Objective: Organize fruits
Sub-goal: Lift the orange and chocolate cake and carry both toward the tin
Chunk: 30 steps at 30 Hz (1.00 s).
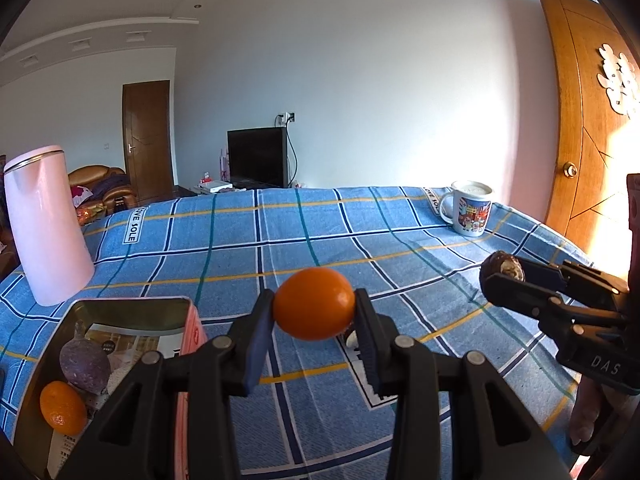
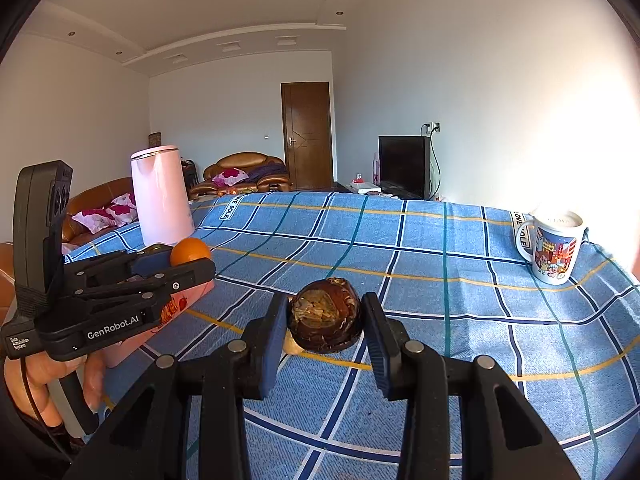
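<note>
The left tongs (image 1: 314, 306) are clamped on an orange (image 1: 314, 304), one blue pad pressing each side, and hold it clear above the blue plaid cloth (image 1: 320, 232) that covers the bench. The right tongs (image 2: 325, 318) are clamped the same way on a dark brown fruit (image 2: 325, 316) with a rough, mottled skin (what kind of fruit it is cannot be told), also lifted off the cloth. In the left wrist view the right tongs reach in from the right edge with the brown fruit at their tip, well apart from the orange. Below and to the left of the orange sits an open pink tin (image 1: 120, 308) with a shiny inside; in it lie a second, smaller orange (image 1: 62, 404) and a purple fruit (image 1: 85, 368), the two just beside each other. A tall pink kettle (image 1: 48, 224) stands on the cloth behind the tin, near the bench's left edge. A white mug (image 1: 470, 208) with a cartoon print stands at the far right corner. A person's hand (image 2: 60, 376) grips the handle of the left tool, seen at the lower left of the right wrist view.
</note>
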Each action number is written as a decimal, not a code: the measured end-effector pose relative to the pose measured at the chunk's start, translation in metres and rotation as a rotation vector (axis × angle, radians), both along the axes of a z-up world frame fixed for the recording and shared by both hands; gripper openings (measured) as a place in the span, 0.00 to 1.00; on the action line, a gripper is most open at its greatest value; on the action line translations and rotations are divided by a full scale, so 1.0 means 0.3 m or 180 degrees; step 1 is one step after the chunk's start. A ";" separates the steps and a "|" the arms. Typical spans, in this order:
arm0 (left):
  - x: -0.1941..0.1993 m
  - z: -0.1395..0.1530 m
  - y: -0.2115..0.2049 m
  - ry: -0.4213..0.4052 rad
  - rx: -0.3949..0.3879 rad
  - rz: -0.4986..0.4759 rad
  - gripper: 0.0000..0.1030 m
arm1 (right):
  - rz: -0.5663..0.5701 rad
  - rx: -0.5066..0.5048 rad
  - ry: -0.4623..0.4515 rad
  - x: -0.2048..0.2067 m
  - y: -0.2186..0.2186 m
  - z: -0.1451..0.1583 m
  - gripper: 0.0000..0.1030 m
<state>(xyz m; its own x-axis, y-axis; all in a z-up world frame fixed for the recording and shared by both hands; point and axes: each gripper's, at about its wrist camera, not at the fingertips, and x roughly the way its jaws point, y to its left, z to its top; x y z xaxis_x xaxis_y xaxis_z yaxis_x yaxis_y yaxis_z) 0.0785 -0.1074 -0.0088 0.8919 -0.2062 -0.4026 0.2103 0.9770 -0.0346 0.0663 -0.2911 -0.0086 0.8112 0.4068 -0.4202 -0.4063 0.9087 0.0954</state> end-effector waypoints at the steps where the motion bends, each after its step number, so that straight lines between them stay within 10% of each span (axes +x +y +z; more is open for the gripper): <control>1: -0.001 0.001 -0.001 -0.0014 0.0001 0.0003 0.40 | -0.0002 0.0001 -0.0013 -0.003 -0.001 0.001 0.38; 30: -0.076 0.025 -0.002 -0.0404 0.0031 0.0071 0.40 | -0.0045 0.0031 -0.0549 -0.117 -0.018 0.035 0.38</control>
